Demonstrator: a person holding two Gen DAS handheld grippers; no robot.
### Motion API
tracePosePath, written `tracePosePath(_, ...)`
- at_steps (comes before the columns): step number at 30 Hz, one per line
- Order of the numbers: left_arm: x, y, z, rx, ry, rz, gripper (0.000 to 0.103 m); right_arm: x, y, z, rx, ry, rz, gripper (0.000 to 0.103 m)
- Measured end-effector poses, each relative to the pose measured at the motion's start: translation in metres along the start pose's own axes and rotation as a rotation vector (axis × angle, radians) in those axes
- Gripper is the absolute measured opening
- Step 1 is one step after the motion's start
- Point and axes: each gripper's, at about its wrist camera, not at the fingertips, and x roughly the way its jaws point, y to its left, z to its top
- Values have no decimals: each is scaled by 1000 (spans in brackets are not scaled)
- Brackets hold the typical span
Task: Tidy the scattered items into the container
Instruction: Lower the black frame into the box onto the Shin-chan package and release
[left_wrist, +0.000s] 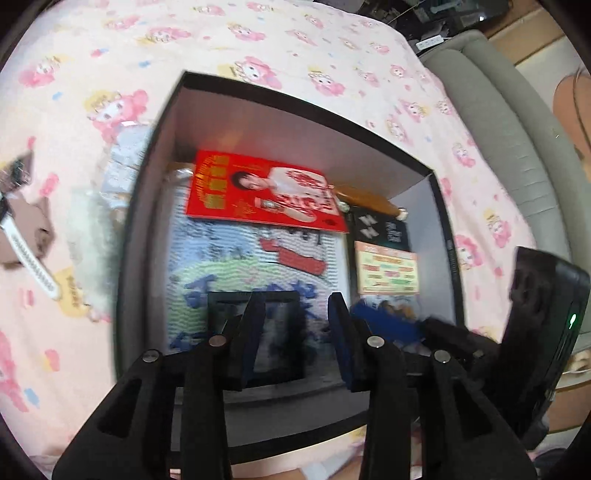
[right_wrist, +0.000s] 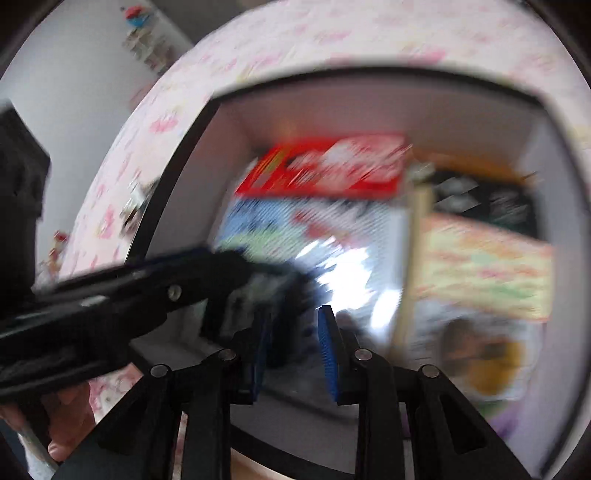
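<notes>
Blue-padded, our left gripper (left_wrist: 295, 339) hangs part open over the box (left_wrist: 155, 155), its jaws either side of a dark frame (left_wrist: 258, 332); a grip we cannot tell. Our right gripper (right_wrist: 293, 347) is narrow and empty. Most items are inside; a comb (left_wrist: 33, 258) and 1 white bag (left_wrist: 92, 236) wait on the sheet (left_wrist: 258, 44).

Both cameras sit right behind their fingers and look steeply down into the black box (left_wrist: 147, 206) on the bed. The left camera hangs close above the box's near edge. The right camera looks in from close by too, and its picture is blurry. Both show the red booklet (left_wrist: 264, 194) inside.
</notes>
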Motion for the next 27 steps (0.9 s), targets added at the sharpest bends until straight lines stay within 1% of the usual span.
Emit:
tracePosePath(3, 10, -10, -4, 13, 40, -73, 35, -30, -23, 2, 56, -119, -144, 24)
tracePosePath(4, 18, -16, -6, 23, 65, -95, 35, -35, -31, 4, 79, -144, -175, 24)
tracePosePath(5, 24, -20, -8, 30, 84, -105, 35, -38, -38, 5, 99, -153, -190, 24)
tracePosePath(6, 28, -23, -10, 33, 95, -105, 35, -39, -44, 6, 122, -151, -185, 24)
tracePosePath(7, 33, -26, -12, 30, 103, -97, 35, -38, -48, 9, 134, -142, -170, 24)
tracePosePath(8, 38, -26, -14, 22, 115, -83, 32, -35, -49, 11, 140, -132, -154, 24)
tracePosePath(9, 41, -25, -15, 7, 121, -57, 34, -32, -49, 11, 139, -119, -138, 24)
tracePosePath(11, 42, -23, -18, 4, 115, 33, 34, -28, -45, 14, 121, -105, -171, 23)
tracePosePath(12, 40, -21, -21, 9, 104, 76, 34, -27, -44, 14, 107, -103, -169, 23)
tracePosePath(15, 29, -14, -24, -7, 85, 156, 34, -23, -39, 12, 102, -83, -147, 23)
tracePosePath(16, 27, -11, -24, -15, 81, 166, 34, -21, -38, 12, 95, -79, -148, 23)
tracePosePath(17, 23, -8, -23, -25, 80, 159, 34, -18, -34, 11, 88, -77, -152, 23)
tracePosePath(19, 15, -4, -21, -39, 76, 109, 36, -13, -29, 12, 73, -70, -155, 23)
tracePosePath(21, 3, -5, -13, -27, 36, 73, 44, -10, -25, 12, 62, -58, -150, 23)
tracePosePath(23, -1, -4, -4, -17, 3, 94, 48, -9, -26, 9, 57, -48, -143, 23)
tracePosePath(24, 0, -4, 3, -11, -8, 125, 48, -6, -24, 8, 57, -39, -140, 23)
tracePosePath(26, 10, -6, 10, 2, -3, 172, 47, -1, -23, 8, 58, -25, -132, 23)
tracePosePath(27, 17, -9, 12, 21, 14, 194, 46, 2, -22, 7, 61, -14, -131, 23)
